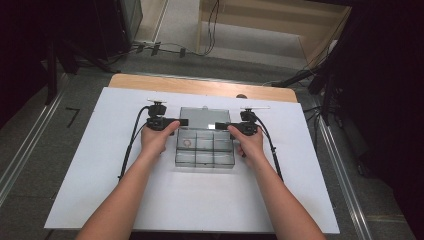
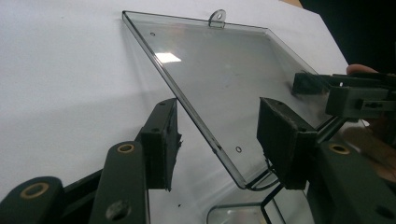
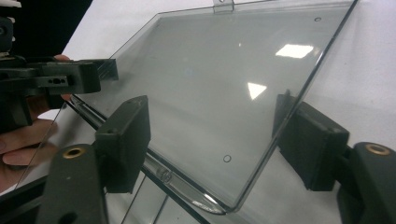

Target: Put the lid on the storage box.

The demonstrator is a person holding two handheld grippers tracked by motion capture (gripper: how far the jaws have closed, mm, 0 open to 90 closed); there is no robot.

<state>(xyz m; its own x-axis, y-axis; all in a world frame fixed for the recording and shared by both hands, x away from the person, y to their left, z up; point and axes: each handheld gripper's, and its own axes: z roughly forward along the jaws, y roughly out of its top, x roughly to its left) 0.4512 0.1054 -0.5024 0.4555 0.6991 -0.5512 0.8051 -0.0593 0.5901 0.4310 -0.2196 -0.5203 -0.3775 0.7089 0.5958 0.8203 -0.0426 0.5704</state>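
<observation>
A clear plastic compartment box [image 1: 205,156] lies on the white sheet, its lid [image 1: 205,117] swung open toward the far side. A small ring [image 1: 187,143] sits in a near-left compartment. My left gripper [image 1: 182,121] reaches in from the left at the lid's side edge. In the left gripper view the lid [image 2: 219,70] has its edge between my left gripper's [image 2: 219,140] pads, with gaps on both sides. My right gripper [image 1: 220,126] comes in from the right. Its pads straddle the lid [image 3: 224,84], one in front and one behind, and my right gripper [image 3: 217,140] stands open.
The white sheet [image 1: 150,200] covers most of a wooden table [image 1: 200,86]. Cables trail from both grippers toward the near side. Black stands and floor cables lie beyond the table's far edge and to the right.
</observation>
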